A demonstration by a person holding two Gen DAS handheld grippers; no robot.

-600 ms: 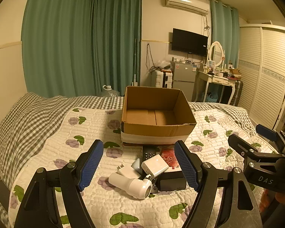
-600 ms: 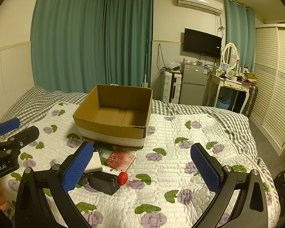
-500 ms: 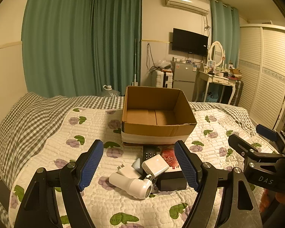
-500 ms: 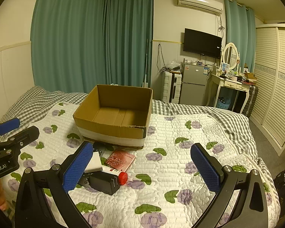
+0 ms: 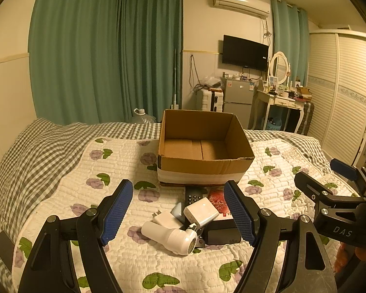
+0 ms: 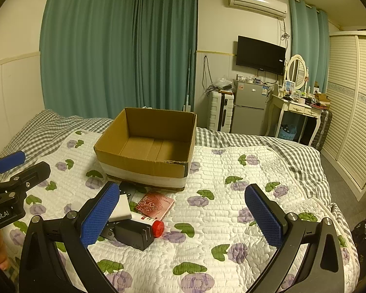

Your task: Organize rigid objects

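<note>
An open, empty cardboard box [image 5: 202,151] stands on the quilted bed; it also shows in the right wrist view [image 6: 146,146]. A pile of small objects lies in front of it: a white cylindrical device [image 5: 169,238], a white charger [image 5: 201,212], a black adapter [image 5: 220,232] [image 6: 133,234], a black remote [image 5: 193,195], a red booklet [image 6: 155,205] and a red cap [image 6: 157,228]. My left gripper [image 5: 178,210] is open above the pile, holding nothing. My right gripper [image 6: 183,216] is open and empty, to the right of the pile.
The floral quilt [image 6: 231,195] covers the bed over a checked sheet [image 5: 36,151]. Green curtains, a small fridge [image 6: 249,107], a dressing table [image 6: 297,107] and a louvred wardrobe [image 6: 353,109] stand beyond the bed.
</note>
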